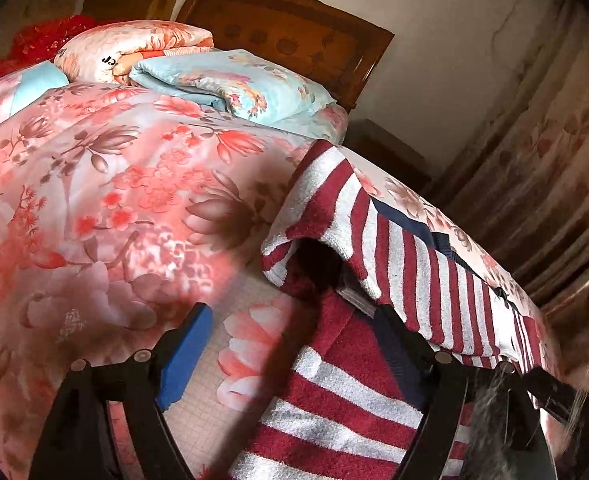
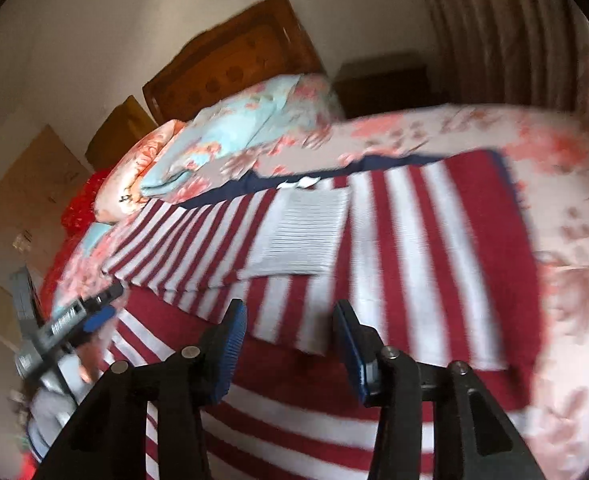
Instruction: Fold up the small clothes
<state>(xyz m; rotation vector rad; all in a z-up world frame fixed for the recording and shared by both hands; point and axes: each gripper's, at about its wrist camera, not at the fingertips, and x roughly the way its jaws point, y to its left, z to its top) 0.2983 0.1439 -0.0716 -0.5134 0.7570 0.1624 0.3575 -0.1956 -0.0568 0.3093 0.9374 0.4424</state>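
In the right wrist view the right gripper [image 2: 290, 344] has its jaws released: both blue pads [image 2: 230, 356] stand apart with nothing between them, hanging just over the near part of the striped cloth [image 2: 406, 220]. That red-and-white cloth, edged in navy, lies spread on the bed [image 2: 566, 208]. Its left part is doubled over itself. Only this view shows a small grey garment [image 2: 302, 232] lying flat on the cloth beyond the jaws. The picture is blurred. At the left edge the left gripper [image 2: 94, 312] shows as a grey-and-black streak low over the cloth's left border.

The left wrist view gives that gripper [image 1: 290, 320] up close. Its jaws are spread wide and pinch nothing. One blue pad [image 1: 184, 352] is bare above the bedcover, while the other finger is buried under a raised fold of the cloth [image 1: 414, 264], which drapes over it. The grey garment is hidden from here.

Further out, this view alone shows the pink floral quilt [image 1: 94, 200] heaped at the left. Both views show a folded blue quilt [image 1: 234, 84] by the wooden headboard [image 1: 286, 36], and a curtain [image 1: 554, 140] on the right.
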